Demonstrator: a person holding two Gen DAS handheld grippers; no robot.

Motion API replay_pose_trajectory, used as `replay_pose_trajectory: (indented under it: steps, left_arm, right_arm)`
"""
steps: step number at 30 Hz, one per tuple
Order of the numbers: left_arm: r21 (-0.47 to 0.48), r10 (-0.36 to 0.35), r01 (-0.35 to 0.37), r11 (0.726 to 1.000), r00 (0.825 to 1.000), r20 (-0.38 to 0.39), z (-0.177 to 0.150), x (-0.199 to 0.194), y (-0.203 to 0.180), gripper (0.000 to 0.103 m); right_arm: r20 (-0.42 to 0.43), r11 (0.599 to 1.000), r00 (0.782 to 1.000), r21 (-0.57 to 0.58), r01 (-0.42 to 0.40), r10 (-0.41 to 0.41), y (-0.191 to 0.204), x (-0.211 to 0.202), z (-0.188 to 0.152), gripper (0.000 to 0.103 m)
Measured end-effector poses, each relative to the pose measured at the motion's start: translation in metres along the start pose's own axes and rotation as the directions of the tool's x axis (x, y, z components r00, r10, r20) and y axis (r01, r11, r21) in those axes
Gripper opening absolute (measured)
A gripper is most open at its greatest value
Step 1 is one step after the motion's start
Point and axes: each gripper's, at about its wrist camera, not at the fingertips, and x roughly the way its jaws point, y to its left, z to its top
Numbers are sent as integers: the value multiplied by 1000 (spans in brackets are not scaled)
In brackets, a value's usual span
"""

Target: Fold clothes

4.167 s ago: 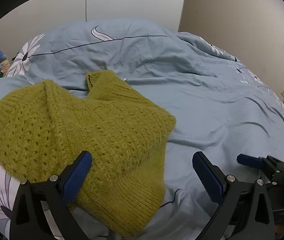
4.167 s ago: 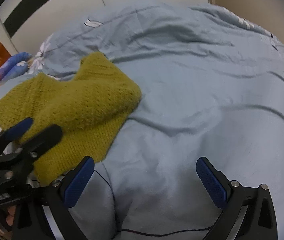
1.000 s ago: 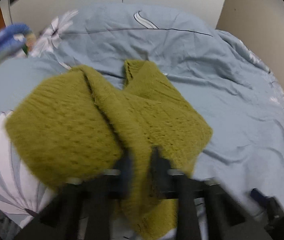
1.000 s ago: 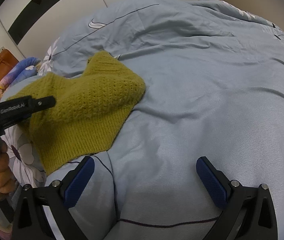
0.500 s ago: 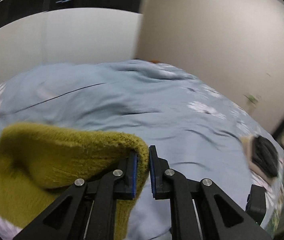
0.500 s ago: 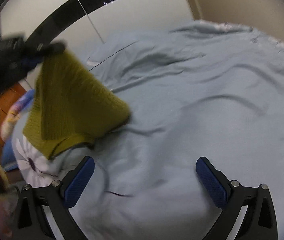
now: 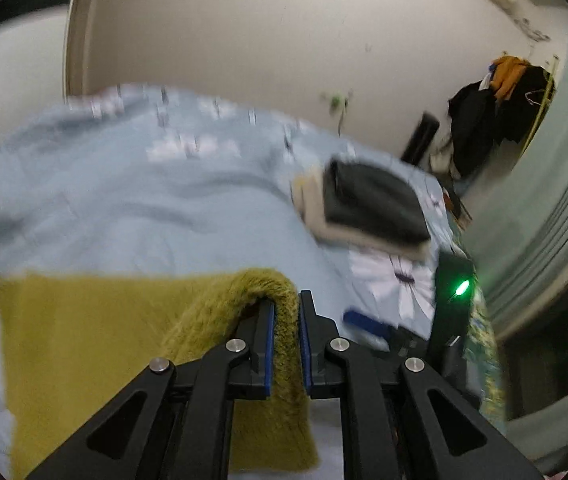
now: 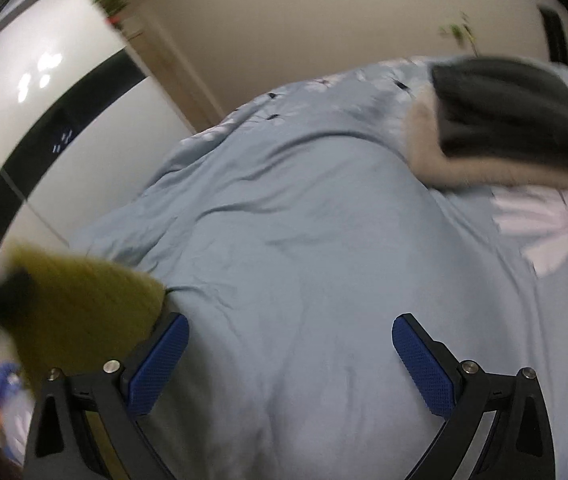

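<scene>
My left gripper [image 7: 285, 320] is shut on the edge of an olive-green knitted sweater [image 7: 96, 344]. The sweater hangs from it, folded, above the light blue bed cover [image 7: 132, 200]. In the right wrist view the sweater [image 8: 80, 312] shows blurred at the lower left, beside my left finger. My right gripper [image 8: 290, 360] is open and empty over the bed cover [image 8: 304, 240]. A stack of folded clothes, dark grey on cream [image 7: 368, 208], lies on the bed ahead; it also shows at the upper right of the right wrist view [image 8: 512, 120].
A beige wall [image 7: 284, 40] runs behind the bed. Dark clothes hang on a rack [image 7: 496, 112] in the far right corner. A black device with a green light [image 7: 454, 288] sits at the bed's right edge. A white and black wardrobe [image 8: 44, 140] stands on the left.
My left gripper closed on the sweater, lifted it off the bed and swung right towards the stack of folded clothes. My right gripper turned the same way, still open.
</scene>
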Motion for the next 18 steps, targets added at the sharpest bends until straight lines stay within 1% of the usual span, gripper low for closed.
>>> replay_pose_trajectory:
  steps: [2, 4, 5, 6, 9, 10, 12, 14, 15, 16, 18]
  left_arm:
    - [-33, 11, -12, 999, 1000, -21, -9, 0, 11, 12]
    - [-63, 25, -28, 998, 999, -38, -17, -2, 23, 23]
    - [-78, 32, -36, 996, 998, -47, -21, -3, 29, 37]
    - [-110, 29, -34, 993, 999, -44, -25, -10, 37, 48]
    - [-188, 5, -6, 982, 1000, -5, -35, -37, 65, 50]
    - [-207, 9, -6, 978, 1000, 12, -37, -45, 74, 51]
    - [-261, 68, -48, 964, 995, 67, -46, -69, 101, 61]
    - [-317, 128, -88, 944, 986, 109, -55, -89, 126, 63]
    - [-360, 168, -114, 926, 978, 121, -62, -98, 142, 63]
    - [-407, 211, -141, 903, 969, 132, -69, -108, 158, 63]
    - [-493, 286, -189, 849, 949, 130, -86, -122, 184, 63]
  right_arm:
    - [7, 1000, 1000, 24, 7, -7, -7, -4, 1, 103]
    - [12, 1000, 1000, 24, 17, -18, -7, -5, 0, 103]
    - [17, 1000, 1000, 15, 23, -23, -6, -8, 0, 103]
    - [22, 1000, 999, -4, 28, -28, -4, -11, -1, 103]
    - [77, 996, 996, -82, 46, -40, 15, -22, -1, 103]
    - [97, 993, 994, -108, 54, -43, 21, -25, 0, 103]
    - [136, 985, 989, -159, 69, -48, 35, -32, 1, 103]
    - [127, 968, 992, -248, 34, -2, 57, -35, -7, 103]
    - [116, 955, 993, -295, 11, 25, 70, -37, -12, 103]
    - [104, 940, 993, -342, -13, 51, 82, -38, -17, 103]
    - [76, 901, 992, -431, -60, 102, 106, -41, -26, 103]
